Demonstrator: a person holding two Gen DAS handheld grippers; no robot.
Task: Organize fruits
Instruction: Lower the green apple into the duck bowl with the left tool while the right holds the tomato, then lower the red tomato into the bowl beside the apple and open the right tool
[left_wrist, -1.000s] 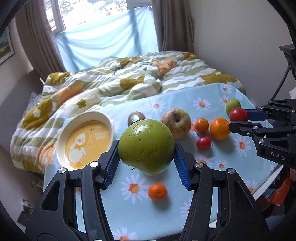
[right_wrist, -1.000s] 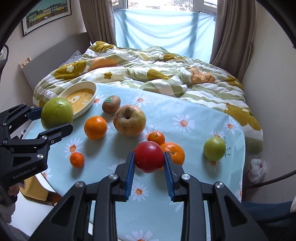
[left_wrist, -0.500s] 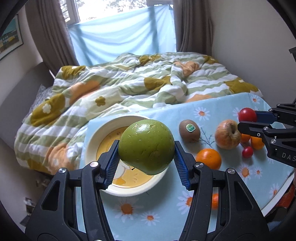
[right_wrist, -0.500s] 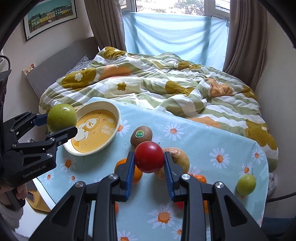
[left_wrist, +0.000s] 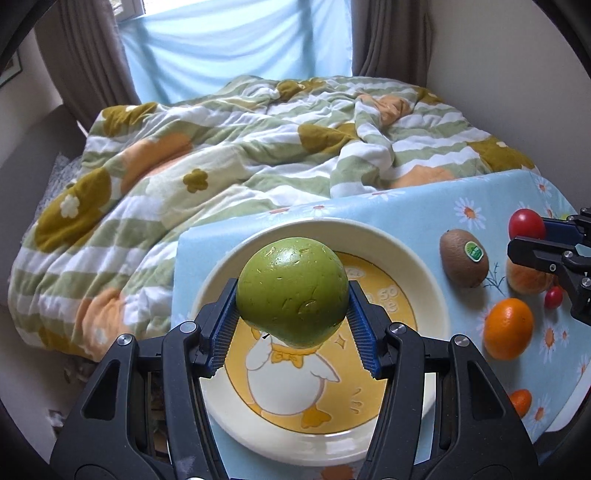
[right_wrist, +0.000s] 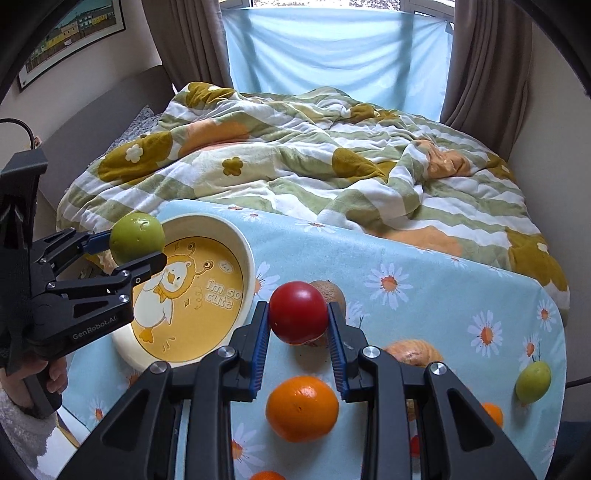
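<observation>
My left gripper (left_wrist: 292, 320) is shut on a big green apple (left_wrist: 291, 290) and holds it over the cream bowl (left_wrist: 430, 295) with a duck picture. From the right wrist view that green apple (right_wrist: 136, 238) hangs above the bowl's (right_wrist: 246, 254) left rim. My right gripper (right_wrist: 298, 332) is shut on a red tomato (right_wrist: 298, 312), in the air just right of the bowl. Below it lie a large orange (right_wrist: 302, 408), a kiwi (right_wrist: 334, 291) and a brownish apple (right_wrist: 412, 352). The kiwi (left_wrist: 463, 257) and orange (left_wrist: 509, 328) show right of the bowl.
The table wears a light blue daisy cloth (right_wrist: 424, 280). A small green fruit (right_wrist: 533, 381) lies near its right edge, and small oranges (left_wrist: 520, 402) and a cherry tomato (left_wrist: 553, 297) sit around. A rumpled striped quilt (right_wrist: 314, 147) covers the bed behind. A hand (right_wrist: 50, 376) grips the left handle.
Both grippers have swung left across the table with their fruit. The green apple now hangs over the bowl, and the red tomato sits close beside the bowl's right rim.
</observation>
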